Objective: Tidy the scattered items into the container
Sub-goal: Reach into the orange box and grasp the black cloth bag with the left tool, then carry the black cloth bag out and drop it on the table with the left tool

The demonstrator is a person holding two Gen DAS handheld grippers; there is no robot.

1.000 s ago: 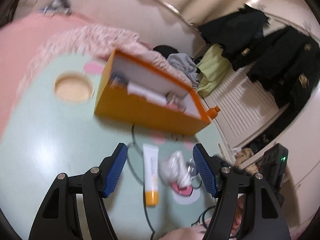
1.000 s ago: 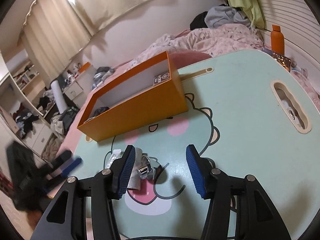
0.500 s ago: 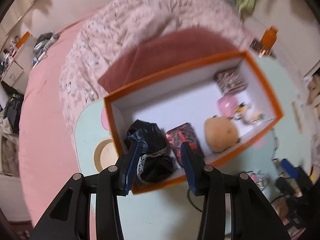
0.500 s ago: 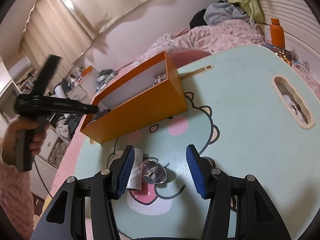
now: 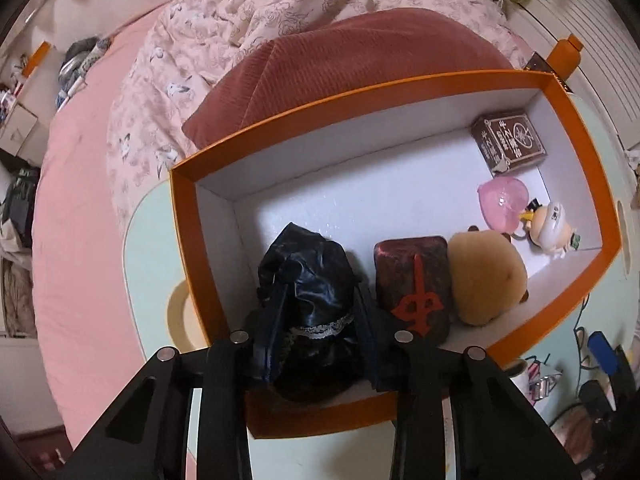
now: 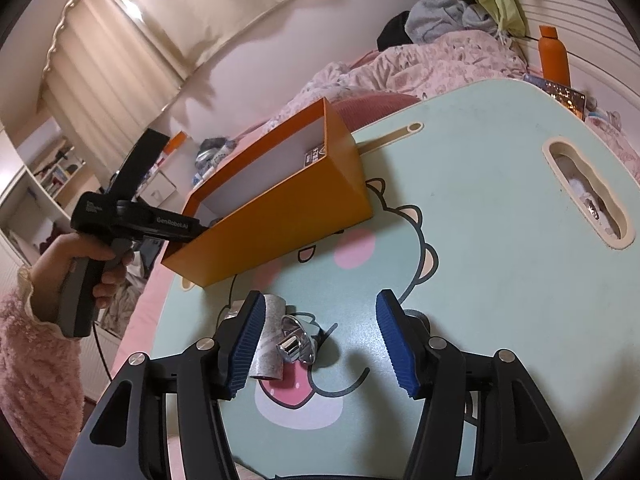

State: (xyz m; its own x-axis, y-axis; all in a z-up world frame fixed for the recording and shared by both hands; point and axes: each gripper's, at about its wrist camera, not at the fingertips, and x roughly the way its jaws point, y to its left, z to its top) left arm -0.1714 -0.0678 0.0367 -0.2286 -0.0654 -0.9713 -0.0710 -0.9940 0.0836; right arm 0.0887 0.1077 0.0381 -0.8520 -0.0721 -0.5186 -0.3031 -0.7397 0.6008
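Observation:
An orange box with white inside (image 5: 592, 168) stands on the mint table; it also shows in the right wrist view (image 6: 280, 216). My left gripper (image 5: 320, 308) reaches down into its near left end and is shut on a black satin pouch (image 5: 308, 276). Beside the pouch lie a dark red box (image 5: 416, 276), a tan plush (image 5: 484, 276), a pink heart (image 5: 504, 200), a small figurine (image 5: 552, 228) and a brown card box (image 5: 512, 140). My right gripper (image 6: 320, 328) is open above a shiny metal piece (image 6: 296, 344) and a silver packet (image 6: 268, 344) on the table.
The mint table (image 6: 480, 240) has a cartoon print and a cut-out handle slot (image 6: 588, 192). An orange bottle (image 6: 554, 56) stands at its far edge. A red cushion (image 5: 360, 68) and pink bedding lie behind the box. Cables and small items lie at the right (image 5: 600, 364).
My left gripper swung from the table up over the box, lowered into its left end and closed on the black pouch. My right gripper stayed open over the metal piece.

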